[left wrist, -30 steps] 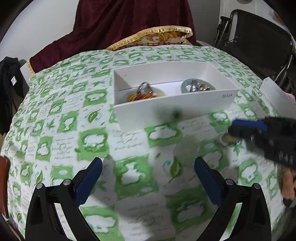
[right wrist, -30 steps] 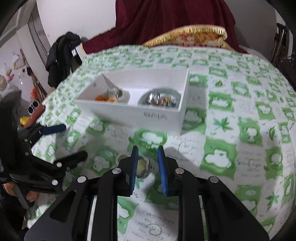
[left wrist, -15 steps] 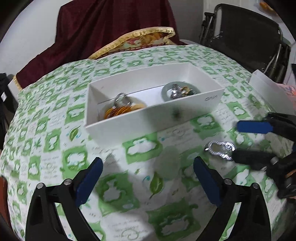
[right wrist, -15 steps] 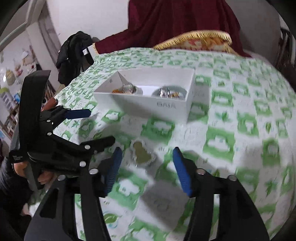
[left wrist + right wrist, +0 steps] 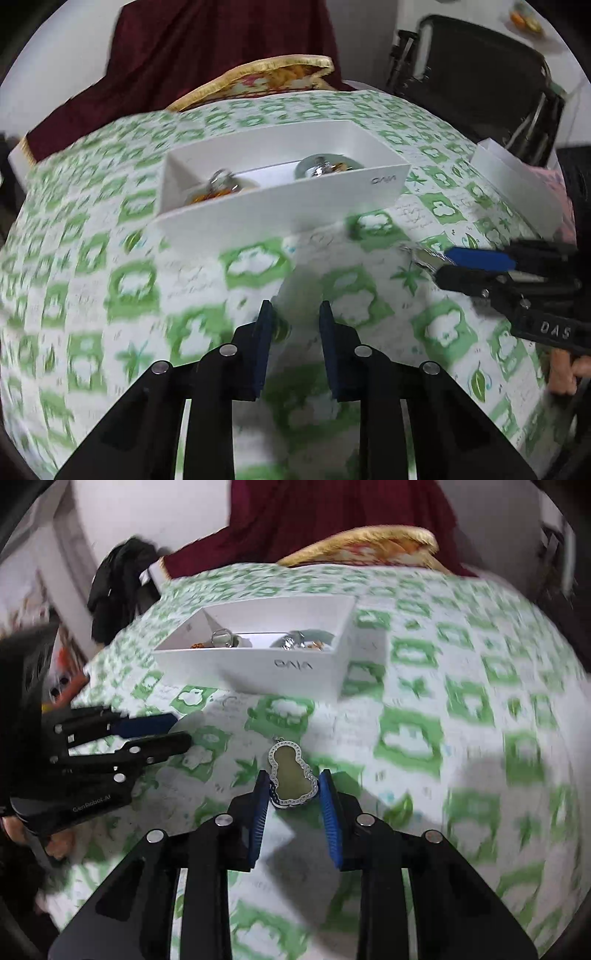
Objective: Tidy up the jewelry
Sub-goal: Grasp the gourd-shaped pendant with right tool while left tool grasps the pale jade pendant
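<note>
Right wrist view: the right gripper [image 5: 293, 794] now has its blue pads against both flanks of the gourd-shaped pendant [image 5: 291, 777]; half a second ago they stood wide apart around it.
Left wrist view: the left gripper [image 5: 294, 321] has drawn its fingers in to a narrow gap with nothing between them, where before they were spread wide.
Meaning for the task: judged from this, the pendant is grasped or nearly so, and the carry to the white box [image 5: 258, 672] comes next.
Pendant position: on the tablecloth [image 5: 461, 701], in front of the box, well short of its near wall; whether it has lifted off I cannot tell.
Pendant make: dull olive stone, smooth, set in a silver beaded rim with a small loop on top.
Box: stiff white card, straight-walled, open-topped; inside, a clear round bead with orange pieces at left, silver trinkets on a grey disc at right.
Tablecloth: printed cloth, green leaf-and-cloud squares on white.
</note>
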`<state>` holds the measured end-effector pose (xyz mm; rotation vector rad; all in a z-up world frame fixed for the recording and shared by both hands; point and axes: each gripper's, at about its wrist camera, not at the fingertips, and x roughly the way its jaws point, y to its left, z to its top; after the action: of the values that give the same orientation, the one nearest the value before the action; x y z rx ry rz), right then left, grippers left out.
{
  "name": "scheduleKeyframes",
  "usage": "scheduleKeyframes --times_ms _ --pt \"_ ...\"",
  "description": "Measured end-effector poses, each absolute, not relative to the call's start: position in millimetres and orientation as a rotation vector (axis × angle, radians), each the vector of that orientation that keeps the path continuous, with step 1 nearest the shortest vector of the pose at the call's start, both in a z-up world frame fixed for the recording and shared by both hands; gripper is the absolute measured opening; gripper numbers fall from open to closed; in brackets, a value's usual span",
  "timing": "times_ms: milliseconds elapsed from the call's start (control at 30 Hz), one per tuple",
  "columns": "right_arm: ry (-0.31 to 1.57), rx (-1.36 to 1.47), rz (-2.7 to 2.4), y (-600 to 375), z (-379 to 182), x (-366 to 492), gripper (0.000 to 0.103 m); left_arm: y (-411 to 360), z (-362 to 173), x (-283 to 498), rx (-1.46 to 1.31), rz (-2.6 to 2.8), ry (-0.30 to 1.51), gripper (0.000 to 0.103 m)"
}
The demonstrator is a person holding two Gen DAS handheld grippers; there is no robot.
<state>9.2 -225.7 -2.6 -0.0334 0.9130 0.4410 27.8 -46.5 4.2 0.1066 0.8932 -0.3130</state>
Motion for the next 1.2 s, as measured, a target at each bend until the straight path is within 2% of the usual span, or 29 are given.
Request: scheduleKeyframes --times_ms 200,300,400,500,567,600,833,1000,1033,1067,1200 --pt "0.910 -0.016 0.440 -213.2 -2.7 -2.5 0.028 -42.2 5.9 24.2 0.064 -0.298 0.896 0.026" --pt "0.905 -0.009 0.440 -213.2 -1.8 -1.1 0.030 -42.5 6.7 31.3 0.054 -0.295 0.890 0.035" --pt "0.905 -0.008 0.435 -213.8 -1.6 1.0 0.030 -49.7 7.4 40.5 0.071 -0.310 0.887 0.037" --pt "0.901 -0.009 0.433 -212.8 -2.3 3.2 0.030 -60.5 4.3 45.2 0.116 -0.316 0.876 0.037" --pt "0.893 -0.018 0.430 -211.4 -2.6 3.5 0.030 -62.6 3.9 42.0 0.131 -0.320 0.870 0.026" --pt "0.891 -0.022 0.430 -211.0 -2.8 2.9 0.027 -61.4 4.4 39.5 0.121 -0.326 0.873 0.026" --pt "0.891 0.004 0.440 -213.5 -3.1 1.4 0.026 -48.7 3.7 18.7 0.086 -0.282 0.873 0.026" --pt "0.889 -0.040 0.433 -204.3 -3.2 -1.9 0.031 -48.6 3.0 16.6 0.079 -0.254 0.870 0.026" --pt "0.888 -0.041 0.430 -203.5 -3.3 -2.1 0.031 -49.5 3.0 16.8 0.079 -0.248 0.868 0.026" --pt "0.887 -0.039 0.426 -203.4 -3.3 -2.3 0.026 -50.6 3.2 16.6 0.074 -0.247 0.867 0.026" --pt "0.887 -0.002 0.431 -205.8 -3.9 -4.3 0.026 -51.4 4.5 12.8 0.047 -0.267 0.862 0.026"
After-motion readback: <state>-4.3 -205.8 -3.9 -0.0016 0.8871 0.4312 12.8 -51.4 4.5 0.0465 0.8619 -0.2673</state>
